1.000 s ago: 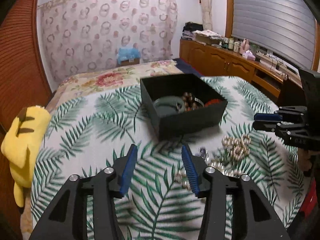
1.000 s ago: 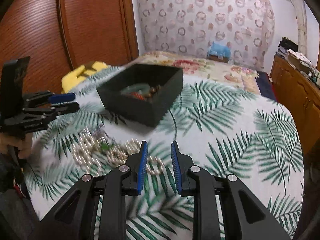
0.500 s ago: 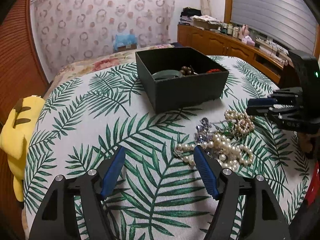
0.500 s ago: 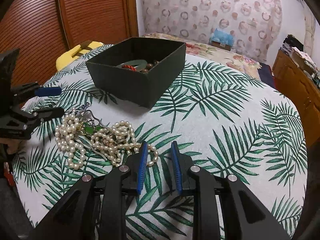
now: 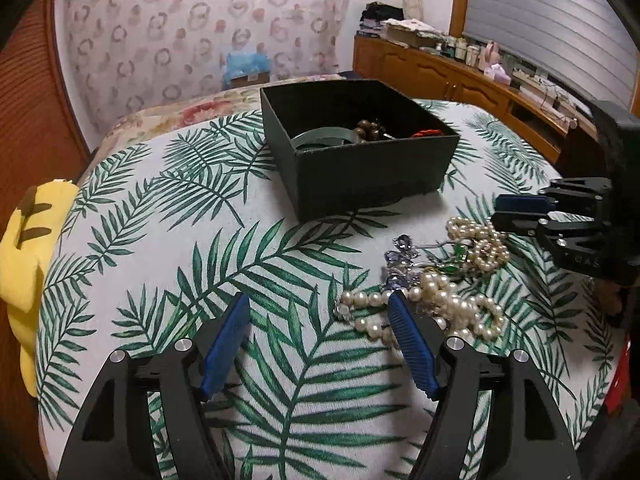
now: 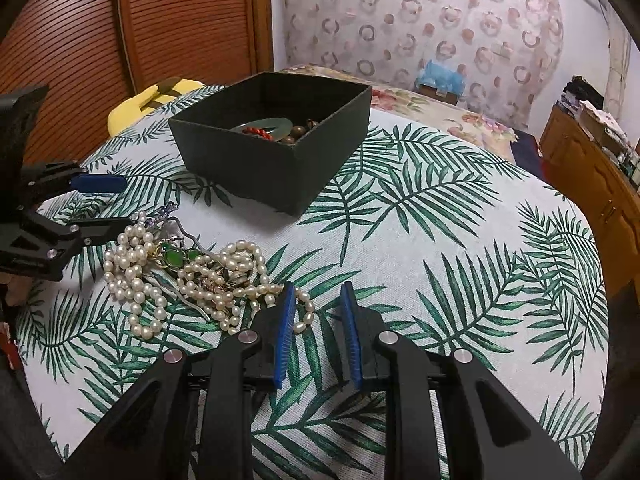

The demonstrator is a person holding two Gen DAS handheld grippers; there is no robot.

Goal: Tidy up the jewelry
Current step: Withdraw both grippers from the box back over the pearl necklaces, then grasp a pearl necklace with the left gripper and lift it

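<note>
A tangle of pearl necklaces (image 5: 448, 300) with green and purple pieces lies on the leaf-print table; it also shows in the right wrist view (image 6: 184, 272). A black open box (image 5: 360, 148) holds a jade bangle, brown beads and red beads; it also shows in the right wrist view (image 6: 276, 140). My left gripper (image 5: 320, 336) is wide open and empty, low over the cloth just left of the pearls. My right gripper (image 6: 318, 328) is open with a narrow gap, empty, its left finger over the pearl strand's end. It also shows from the side in the left wrist view (image 5: 524, 214).
The round table (image 6: 460, 248) has a palm-leaf cloth. A yellow plush toy (image 5: 24, 248) sits at the table's left edge. A bed (image 6: 432, 100) lies behind, a wooden cabinet (image 5: 460, 76) to the right, a wooden slatted door (image 6: 160, 24) to the left.
Both grippers dropped lower and closer to the pearl pile. My left gripper opened much wider. My right gripper's gap widened slightly.
</note>
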